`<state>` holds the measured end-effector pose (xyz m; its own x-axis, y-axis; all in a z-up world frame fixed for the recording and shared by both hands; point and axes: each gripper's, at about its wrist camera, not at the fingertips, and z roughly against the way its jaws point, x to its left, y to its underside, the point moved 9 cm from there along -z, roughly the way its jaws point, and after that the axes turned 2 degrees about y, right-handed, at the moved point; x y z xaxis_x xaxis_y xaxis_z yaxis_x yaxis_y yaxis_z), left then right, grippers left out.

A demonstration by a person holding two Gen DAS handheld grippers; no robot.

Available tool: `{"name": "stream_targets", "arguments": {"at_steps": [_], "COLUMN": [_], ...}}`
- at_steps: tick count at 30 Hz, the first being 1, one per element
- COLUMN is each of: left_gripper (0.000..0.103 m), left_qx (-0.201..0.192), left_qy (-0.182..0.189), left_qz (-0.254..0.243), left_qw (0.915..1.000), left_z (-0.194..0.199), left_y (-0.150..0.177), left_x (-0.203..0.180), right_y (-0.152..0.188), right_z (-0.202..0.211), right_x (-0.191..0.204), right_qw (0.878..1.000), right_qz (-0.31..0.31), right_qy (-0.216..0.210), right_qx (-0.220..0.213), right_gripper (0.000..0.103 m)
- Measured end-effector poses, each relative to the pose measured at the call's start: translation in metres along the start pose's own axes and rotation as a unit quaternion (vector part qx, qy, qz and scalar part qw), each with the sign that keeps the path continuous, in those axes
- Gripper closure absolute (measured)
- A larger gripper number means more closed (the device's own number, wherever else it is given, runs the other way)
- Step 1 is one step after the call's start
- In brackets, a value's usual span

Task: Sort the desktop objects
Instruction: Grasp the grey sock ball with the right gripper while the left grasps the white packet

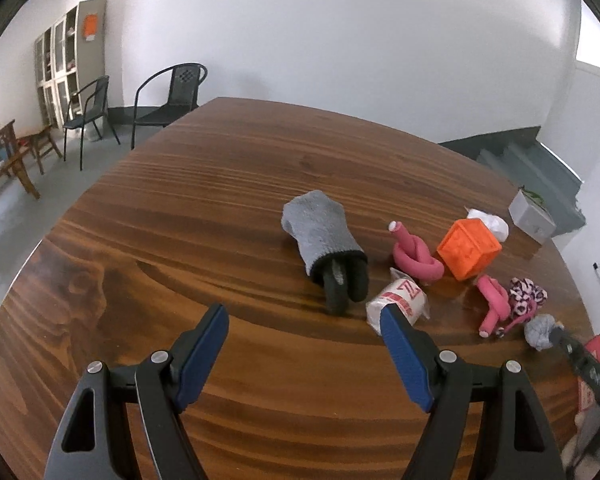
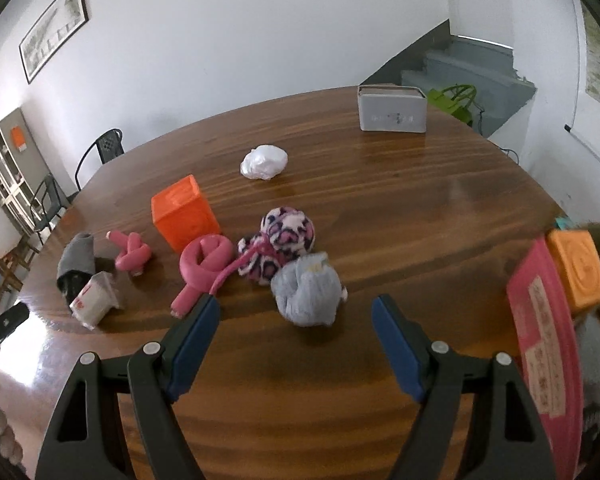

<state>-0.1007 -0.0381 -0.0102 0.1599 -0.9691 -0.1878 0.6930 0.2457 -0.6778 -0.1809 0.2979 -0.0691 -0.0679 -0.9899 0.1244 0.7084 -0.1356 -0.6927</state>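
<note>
White walls and a grey stair frame a round wooden counter [image 2: 380,208] strewn with soft odds and ends awaiting sorting. Both handheld grippers hover low over the near edge with jaws spread wide and nothing between them.

The left gripper [image 1: 304,316] faces a grey glove [image 1: 320,232] with dark fingertips and a small wrapped tissue pack [image 1: 400,300], the pack just beside its right finger. The right gripper [image 2: 296,308] lines up on a pale blue sock ball [image 2: 308,296], the nearest item and seemingly the likeliest pick.

Behind the sock ball, touching it, sits a pink-and-black patterned bundle [image 2: 280,240], with a knotted pink foam roller [image 2: 200,268] alongside. A second pink roller [image 2: 132,256], an orange cube [image 2: 184,212] and a crumpled white bag [image 2: 264,162] lie farther back; a grey tin [image 2: 392,108] stands well apart near the far edge.

At the right margin, a pink bin [image 2: 548,344] already holds another orange cube [image 2: 578,268], apparently the collecting point. The loose cluster suggests sorting remains unfinished.
</note>
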Motion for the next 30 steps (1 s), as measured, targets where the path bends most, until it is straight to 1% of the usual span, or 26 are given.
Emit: {"name": "stream_targets", "arguments": {"at_steps": [2,4,6,9,11,18,25,27,30], "left_gripper": [0.023,0.023,0.023,0.023,0.023,0.023,0.023,0.023,0.023], "left_qx": [0.002,0.004,0.006,0.009,0.007,0.001,-0.004,0.001,0.019], "left_qy": [0.002,0.003,0.005,0.007,0.011,0.023,0.035,0.036,0.034], "left_qz": [-0.002,-0.003,-0.005,-0.007,-0.028,-0.101,-0.174,-0.184,-0.189], "left_qw": [1.0,1.0,1.0,0.9999,0.9995,0.9946,0.984,0.9822,0.9812], "left_z": [-0.001,-0.002,-0.003,-0.005,-0.01,-0.028,-0.047,-0.054,-0.067], "left_y": [0.001,0.002,0.003,0.004,0.004,0.004,0.003,0.002,0.006], "left_x": [-0.001,-0.003,-0.004,-0.007,-0.015,-0.046,-0.077,-0.081,-0.083], "right_y": [-0.006,-0.008,-0.005,0.002,0.001,0.003,0.003,0.003,0.002], "right_z": [-0.009,-0.021,-0.033,-0.038,-0.035,-0.02,-0.014,-0.015,-0.015], "right_x": [0.0,-0.001,-0.001,-0.003,-0.004,-0.002,-0.001,-0.003,-0.004], "right_qw": [1.0,1.0,0.999,0.999,0.999,0.999,0.999,0.999,0.999], "right_qz": [0.007,0.009,0.01,0.018,0.013,0.007,0.002,-0.002,-0.006], "right_qy": [0.009,0.012,0.009,0.013,0.005,-0.018,-0.029,-0.03,-0.03], "right_qx": [0.001,0.011,0.031,0.044,0.043,0.034,0.033,0.035,0.036], "right_gripper": [0.024,0.03,0.045,0.055,0.058,0.059,0.059,0.059,0.059]}}
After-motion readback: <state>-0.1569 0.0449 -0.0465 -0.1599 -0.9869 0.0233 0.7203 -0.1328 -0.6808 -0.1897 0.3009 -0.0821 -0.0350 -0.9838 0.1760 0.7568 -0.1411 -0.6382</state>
